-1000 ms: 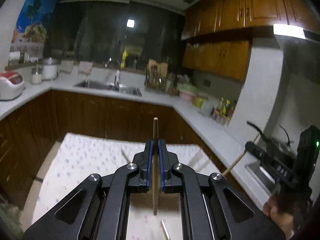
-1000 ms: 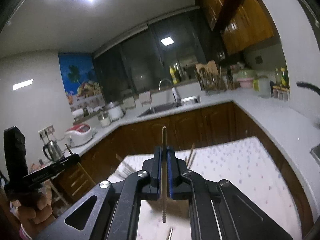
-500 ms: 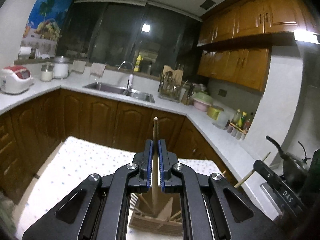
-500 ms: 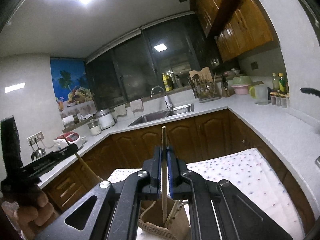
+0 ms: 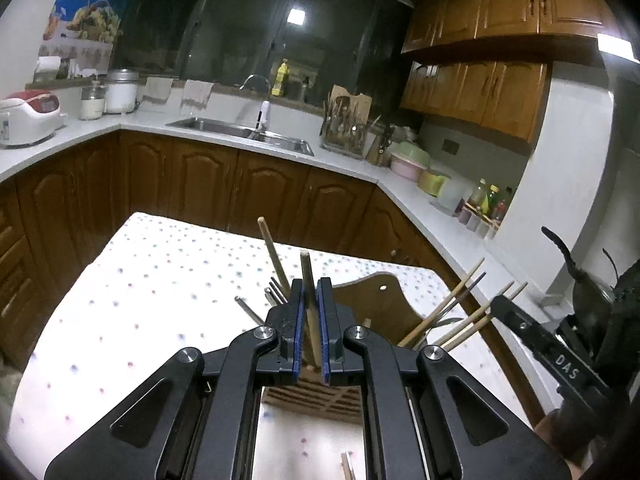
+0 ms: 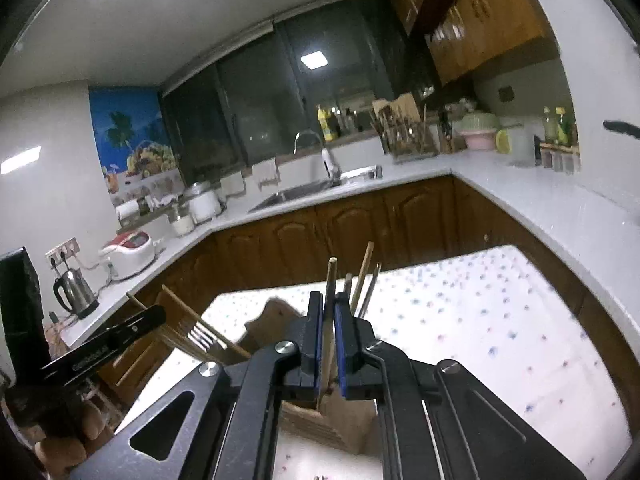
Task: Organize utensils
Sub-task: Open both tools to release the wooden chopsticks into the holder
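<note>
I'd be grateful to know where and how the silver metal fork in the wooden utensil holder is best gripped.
Grip the silver metal fork by its neck just below the tines, coming from above: it stands tines-up, leaning outward, its handle buried in the wooden utensil holder.

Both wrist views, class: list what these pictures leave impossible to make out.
- Left wrist view: the lower end of the chopstick and the wooden holder interior are hidden behind the left gripper.
- Right wrist view: the right gripper hides whether its chopstick reaches the holder's bottom.
- Bottle labels on the counter: too small.
</note>
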